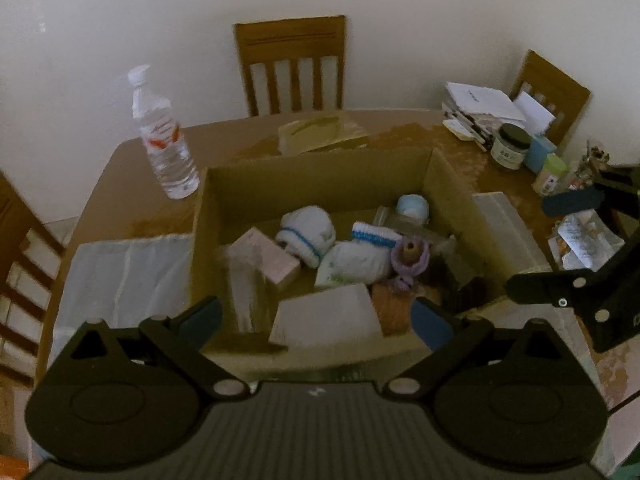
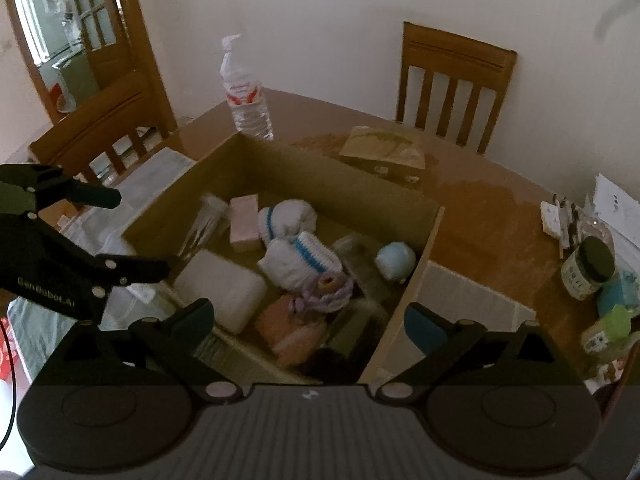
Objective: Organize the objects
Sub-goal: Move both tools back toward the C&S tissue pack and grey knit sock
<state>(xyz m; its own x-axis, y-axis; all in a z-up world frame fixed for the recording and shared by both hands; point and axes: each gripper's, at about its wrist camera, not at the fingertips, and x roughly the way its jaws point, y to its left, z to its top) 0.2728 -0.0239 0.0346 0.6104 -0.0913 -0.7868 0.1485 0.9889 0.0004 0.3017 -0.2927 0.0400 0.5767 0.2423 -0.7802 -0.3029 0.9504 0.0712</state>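
Left wrist view has my left gripper (image 1: 316, 316) spread wide and empty, tilted down over the near edge of the cardboard box (image 1: 320, 176). Between and just beyond its jaws lies a flat white pack (image 1: 324, 316); past that sit rolled socks (image 1: 308, 234) and a pink box (image 1: 272, 260). My right gripper (image 2: 308, 320) is equally wide, holding nothing, with a peach cloth (image 2: 288, 332) ahead of its jaws and the box's side wall (image 2: 404, 300) just inside its right finger (image 2: 424, 328). I judge the risk is that finger catching the wall and dragging the box, or the two grippers colliding, since they hang close beside each other.
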